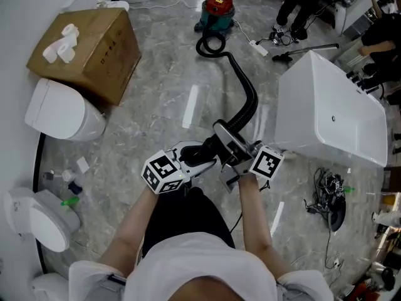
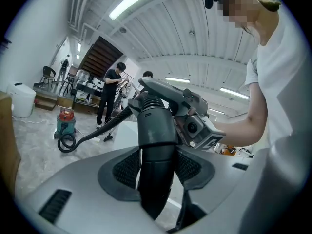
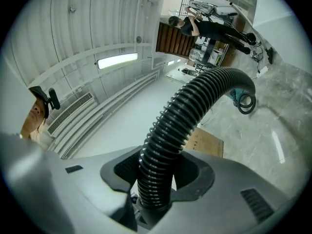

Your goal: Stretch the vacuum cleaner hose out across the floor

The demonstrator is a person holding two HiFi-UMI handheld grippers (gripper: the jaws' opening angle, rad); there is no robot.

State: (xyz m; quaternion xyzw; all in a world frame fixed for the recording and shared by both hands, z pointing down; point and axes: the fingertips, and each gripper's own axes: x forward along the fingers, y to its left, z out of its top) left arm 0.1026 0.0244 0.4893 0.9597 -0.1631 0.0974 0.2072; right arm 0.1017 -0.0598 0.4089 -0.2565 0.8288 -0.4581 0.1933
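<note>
head view, left to right. 8 o'clock: white toilet (image 1: 39, 221) against the wall, small bottles (image 1: 67, 182) on the floor beside it. 9 o'clock: second white ceramic unit (image 1: 59, 111). 10 o'clock: cardboard box (image 1: 94, 52) with white paper rolls (image 1: 61, 44) lying on top.

left hand-held gripper (image 1: 210, 150) is at centre, just ahead of the person, marker cube toward 7 o'clock. left gripper view: left hand-held gripper (image 2: 156, 168) has its jaws partly apart and clamped on the smooth black cuff (image 2: 155, 130) at the hose end, pads pressing both sides.

hose (image 1: 245, 96): one end at the vacuum cleaner (image 1: 217, 10) at 12 o'clock, a small loop on the floor at the vacuum's 6 o'clock, then it runs toward 5 o'clock across the marble floor (image 1: 169, 105) and bends back into the two hand-held grippers. only partly stretched, bend and loop are in it.

right hand-held gripper (image 1: 235, 144) is just beside the left one, on its 3 o'clock side, touching or nearly so. right gripper view: right hand-held gripper (image 3: 157, 178) has its jaws partly apart and closed on the ribbed hose (image 3: 195, 106), which arcs up and over toward 2 o'clock.

2–3 o'clock: large white tub-like unit (image 1: 332, 115), near the hose bend. 4 o'clock: tangle of black cables (image 1: 331, 196). 1–2 o'clock: people standing (image 1: 301, 5) at the far edge.
</note>
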